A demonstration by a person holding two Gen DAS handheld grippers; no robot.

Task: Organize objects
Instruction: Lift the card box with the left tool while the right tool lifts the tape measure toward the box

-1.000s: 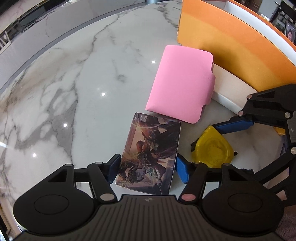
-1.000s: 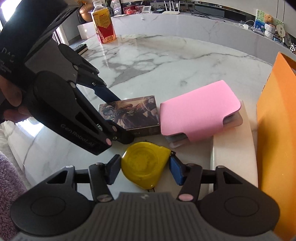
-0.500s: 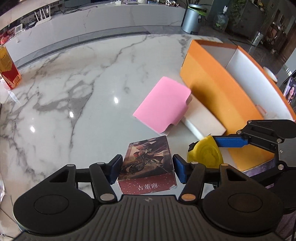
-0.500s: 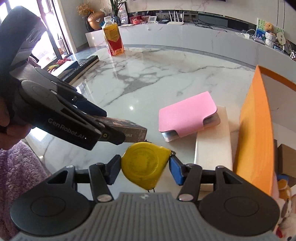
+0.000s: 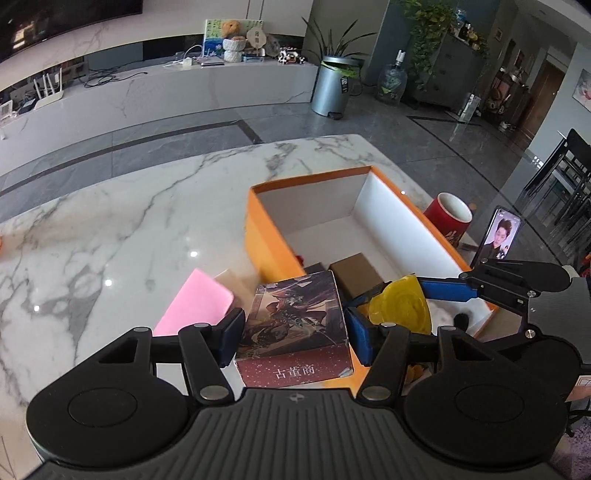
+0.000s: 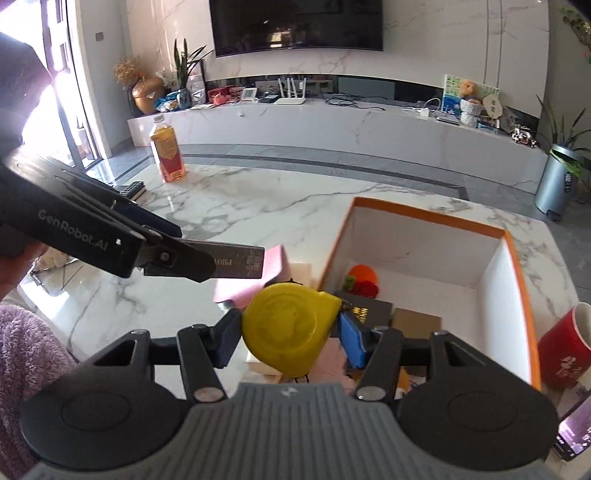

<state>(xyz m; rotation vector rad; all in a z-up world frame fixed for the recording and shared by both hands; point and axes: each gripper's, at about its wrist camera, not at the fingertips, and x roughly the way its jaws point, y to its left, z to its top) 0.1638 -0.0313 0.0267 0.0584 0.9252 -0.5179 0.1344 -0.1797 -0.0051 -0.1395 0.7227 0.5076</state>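
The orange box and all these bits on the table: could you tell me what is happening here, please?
A person is tidying small things into the orange box with two handheld grippers. The left gripper has its jaws clamped on an illustrated card box, and the right gripper on a yellow tape measure. Both are held in the air near the box's edge. A pink wallet lies on the marble table.

A home living room: wall television (image 6: 297, 24), long marble media console (image 6: 332, 125), potted plants (image 5: 428, 33).
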